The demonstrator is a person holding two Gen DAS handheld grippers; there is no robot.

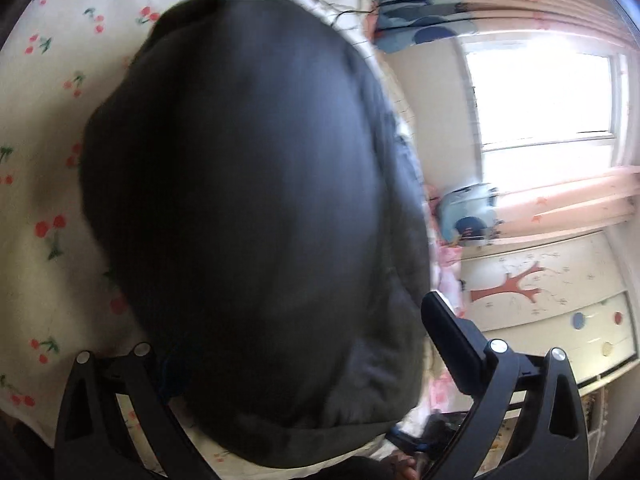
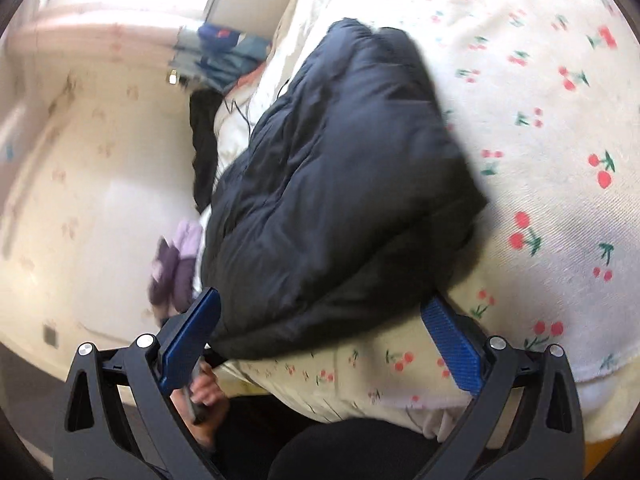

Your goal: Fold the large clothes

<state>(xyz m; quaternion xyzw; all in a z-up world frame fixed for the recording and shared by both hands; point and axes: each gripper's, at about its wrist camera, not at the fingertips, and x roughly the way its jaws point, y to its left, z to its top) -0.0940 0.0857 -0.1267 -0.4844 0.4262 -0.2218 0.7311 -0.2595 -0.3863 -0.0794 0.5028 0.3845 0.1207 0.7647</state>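
Note:
A dark puffy jacket [image 2: 344, 184] lies folded in a thick bundle on the cherry-print bedsheet [image 2: 560, 160], near the bed's edge. In the left wrist view the jacket [image 1: 248, 220] fills most of the frame. My left gripper [image 1: 304, 340] stands wide open just over the jacket's near end; its left finger is hidden behind the fabric and its right finger [image 1: 452, 336] shows beside it. My right gripper [image 2: 320, 336] is open and empty, its blue pads [image 2: 452, 344] on either side of the jacket's near edge, not pinching it.
The bed's edge drops to a pale floor [image 2: 100, 200] where purple slippers [image 2: 176, 264] lie. A window [image 1: 544, 96] with pink curtains and a decorated white cabinet [image 1: 552, 300] stand beside the bed. Cables and blue cloth [image 1: 416, 20] lie at the bed's far end.

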